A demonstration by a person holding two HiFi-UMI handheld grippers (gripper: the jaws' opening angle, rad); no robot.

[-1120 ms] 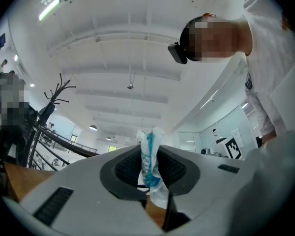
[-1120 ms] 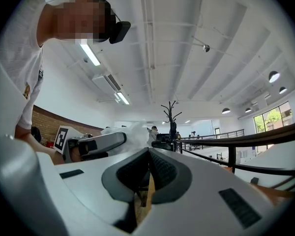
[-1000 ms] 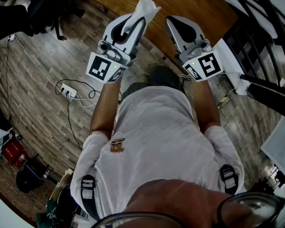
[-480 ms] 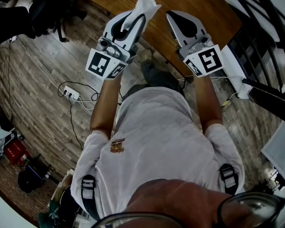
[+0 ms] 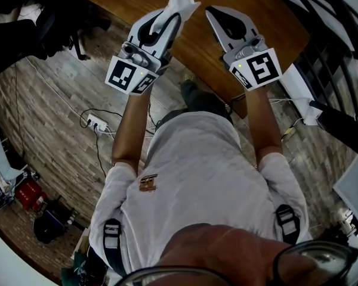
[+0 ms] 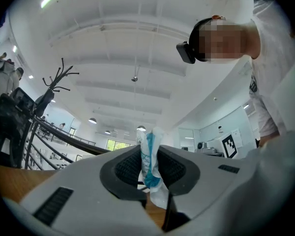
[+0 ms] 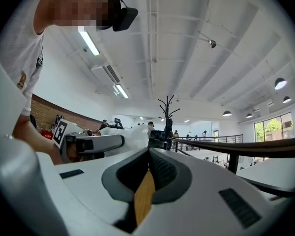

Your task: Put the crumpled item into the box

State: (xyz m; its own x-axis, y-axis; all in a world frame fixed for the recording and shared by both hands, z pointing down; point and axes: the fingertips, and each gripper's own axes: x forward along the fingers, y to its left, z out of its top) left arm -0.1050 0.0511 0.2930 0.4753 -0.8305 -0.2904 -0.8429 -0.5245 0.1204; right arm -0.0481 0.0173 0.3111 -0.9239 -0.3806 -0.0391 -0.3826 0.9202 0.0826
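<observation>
In the head view my left gripper (image 5: 176, 15) is held up over the near edge of the wooden table (image 5: 197, 46), shut on a crumpled white item (image 5: 184, 1) that sticks out past its tips. The left gripper view shows that item (image 6: 150, 170) as white with blue print, pinched between the pads of the left gripper (image 6: 148, 156). My right gripper (image 5: 210, 12) hovers beside it to the right. In its own view the right gripper (image 7: 148, 154) is shut with nothing between its pads. No box is in view.
A person's torso and arms fill the middle of the head view. A power strip (image 5: 96, 124) with cables lies on the plank floor at left. Dark railings (image 5: 340, 16) run at the right, and bags and clutter sit at the lower left (image 5: 30, 192).
Both grippers have shifted slightly up and forward over the table as the person moved closer. The left gripper still holds the crumpled item.
</observation>
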